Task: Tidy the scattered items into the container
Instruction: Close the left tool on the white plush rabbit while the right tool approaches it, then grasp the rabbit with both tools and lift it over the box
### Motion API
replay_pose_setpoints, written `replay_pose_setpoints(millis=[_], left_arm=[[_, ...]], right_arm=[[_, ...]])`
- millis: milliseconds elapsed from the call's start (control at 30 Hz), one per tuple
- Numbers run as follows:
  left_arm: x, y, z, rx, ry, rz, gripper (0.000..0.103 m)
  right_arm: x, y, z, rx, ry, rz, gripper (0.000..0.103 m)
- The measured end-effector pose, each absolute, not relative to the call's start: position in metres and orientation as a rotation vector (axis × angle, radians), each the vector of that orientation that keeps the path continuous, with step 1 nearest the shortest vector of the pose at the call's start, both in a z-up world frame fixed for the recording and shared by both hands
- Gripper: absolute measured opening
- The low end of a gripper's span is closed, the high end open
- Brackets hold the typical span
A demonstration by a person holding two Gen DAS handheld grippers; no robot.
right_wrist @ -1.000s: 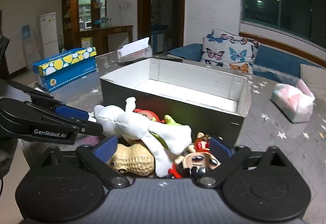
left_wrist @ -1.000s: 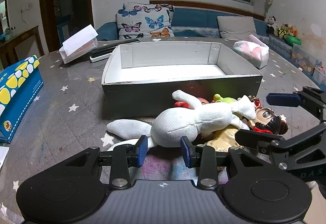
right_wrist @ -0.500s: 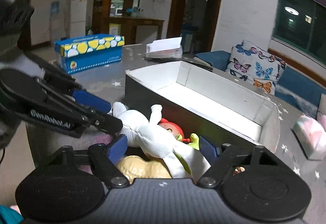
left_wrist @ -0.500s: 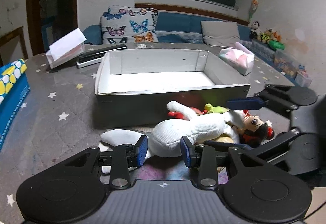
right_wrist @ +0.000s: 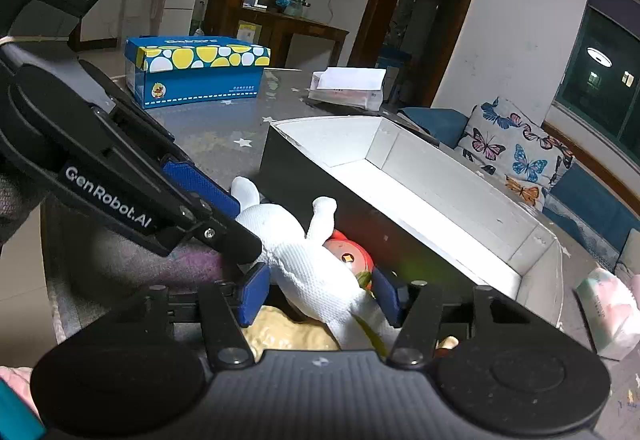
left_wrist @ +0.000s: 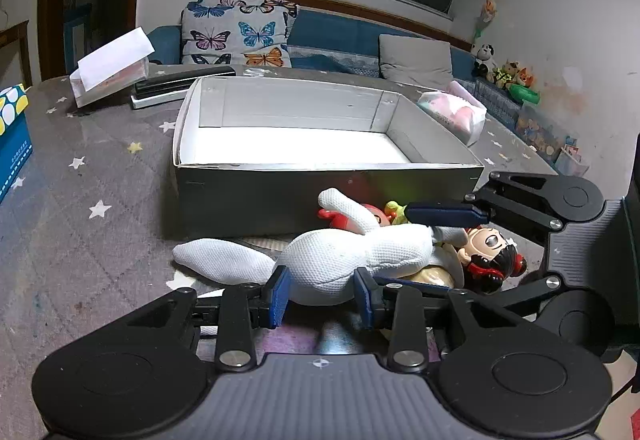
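Just before the box (left_wrist: 320,196), our left gripper (left_wrist: 320,294) and right gripper (right_wrist: 318,290) both bracket the white plush (left_wrist: 344,260), fingers apart.

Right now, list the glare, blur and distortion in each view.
Left wrist view: the box floor is blown out white, a green flare sits on its front wall, and fisheye bends the edges. Right wrist view: sharp in the centre; the box floor glares, and the left tongs loom large.
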State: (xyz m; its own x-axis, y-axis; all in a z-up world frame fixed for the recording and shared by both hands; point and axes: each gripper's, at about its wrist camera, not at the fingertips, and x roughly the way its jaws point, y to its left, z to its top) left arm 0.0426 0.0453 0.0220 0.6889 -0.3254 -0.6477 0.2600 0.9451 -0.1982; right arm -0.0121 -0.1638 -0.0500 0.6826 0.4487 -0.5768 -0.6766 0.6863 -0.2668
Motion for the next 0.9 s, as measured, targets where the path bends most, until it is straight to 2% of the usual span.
replay_pose_setpoints(millis=[33,500,600,667,900], left_arm=[[0.043,0.046,0.022,-0.094,0.742,-0.324,0.038],[0.045,0.058,0.016,-0.162,0.786,-0.310,0.037],[0.046,0.062,0.015,-0.187,0.790,-0.308,0.036],[0.046,0.064,0.014,-0.194,0.787,-0.309,0.034],[0.038,0.070,0.021,-0.222,0.761,-0.339,0.030]], right_arm=[[-0.013,-0.164,-0.049,-0.495,0.505,0.664,0.051],[-0.023,-0.136,-0.055,-0.679,0.449,0.724,0.050],[-0.023,-0.130,-0.057,-0.701,0.448,0.742,0.042],[-0.023,-0.128,-0.058,-0.707,0.447,0.747,0.031],[-0.031,-0.134,-0.050,-0.674,0.426,0.748,0.027]])
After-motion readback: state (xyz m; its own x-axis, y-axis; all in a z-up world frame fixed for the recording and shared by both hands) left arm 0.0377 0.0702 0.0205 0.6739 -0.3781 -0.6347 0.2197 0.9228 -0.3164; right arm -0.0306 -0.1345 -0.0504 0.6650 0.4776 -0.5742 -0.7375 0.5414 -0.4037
